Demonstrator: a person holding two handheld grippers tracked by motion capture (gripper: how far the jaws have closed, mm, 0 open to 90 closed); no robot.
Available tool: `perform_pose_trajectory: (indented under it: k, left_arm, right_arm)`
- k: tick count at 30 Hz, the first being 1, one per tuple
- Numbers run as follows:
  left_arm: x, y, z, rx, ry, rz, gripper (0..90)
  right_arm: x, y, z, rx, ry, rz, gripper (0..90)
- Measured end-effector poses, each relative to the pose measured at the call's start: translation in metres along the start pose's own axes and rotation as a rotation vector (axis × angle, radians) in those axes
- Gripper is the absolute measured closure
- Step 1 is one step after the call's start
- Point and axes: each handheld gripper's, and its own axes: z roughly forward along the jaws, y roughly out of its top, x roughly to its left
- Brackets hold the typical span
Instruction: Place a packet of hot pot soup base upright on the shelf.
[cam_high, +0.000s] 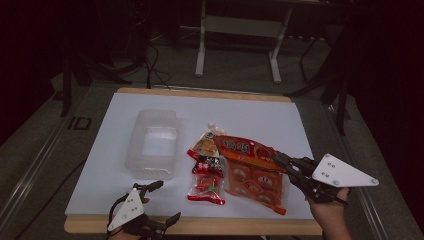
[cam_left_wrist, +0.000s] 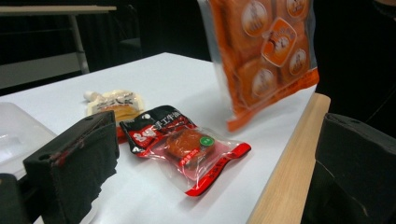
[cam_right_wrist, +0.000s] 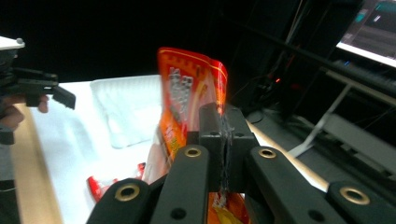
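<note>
The right gripper (cam_high: 281, 161) is clamped on the orange snack bag (cam_high: 252, 172), apparently lifted off the table. The left gripper (cam_high: 160, 202) waits open; the clear container (cam_high: 152, 144) beyond it holds nothing yet.

Orange, red and white on the table

Large orange snack bag (cam_high: 252, 172) bears round white-rimmed pictures; the small red-and-black clear packet (cam_high: 207, 181) lies left; the white tabletop (cam_high: 110, 165) is wood-edged.
</note>
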Motion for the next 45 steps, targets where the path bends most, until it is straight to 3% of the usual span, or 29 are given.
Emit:
perform_pose_trajectory:
  k: [5,14,15,19,25,28,33,36,41,45]
  left_arm:
    - [0.003,0.007,0.002,-0.015,0.001,0.005,0.0]
    - [0.012,0.029,0.008,-0.043,-0.044,-0.028,0.0]
    - [0.015,0.041,0.013,-0.05,-0.077,-0.036,0.0]
    - [0.018,0.059,0.022,-0.05,-0.088,-0.006,0.0]
    - [0.026,0.082,0.041,-0.074,-0.125,-0.025,0.0]
    - [0.029,0.096,0.05,-0.075,-0.148,0.004,0.0]
    - [0.033,0.118,0.061,-0.103,-0.198,0.006,0.0]
    - [0.036,0.125,0.067,-0.107,-0.292,-0.002,0.0]
    - [0.036,0.129,0.078,-0.115,-0.353,-0.012,7.1]
    - [0.037,0.129,0.088,-0.119,-0.423,-0.017,18.9]
  right_arm:
    - [0.001,0.012,0.001,-0.02,-0.015,-0.026,89.1]
    - [0.001,0.036,-0.004,-0.066,-0.032,-0.046,89.0]
    - [0.003,0.044,-0.006,-0.08,-0.024,-0.057,89.0]
    - [0.006,0.057,-0.008,-0.097,-0.008,-0.08,89.0]
    - [0.013,0.071,-0.008,-0.123,0.019,-0.095,89.0]
    - [0.016,0.076,-0.008,-0.136,0.036,-0.102,89.0]
    - [0.021,0.083,-0.006,-0.143,0.048,-0.116,88.9]
    - [0.022,0.085,-0.004,-0.146,0.063,-0.115,88.9]
    - [0.025,0.086,-0.001,-0.149,0.078,-0.117,88.9]
    - [0.027,0.086,0.003,-0.142,0.088,-0.12,88.9]
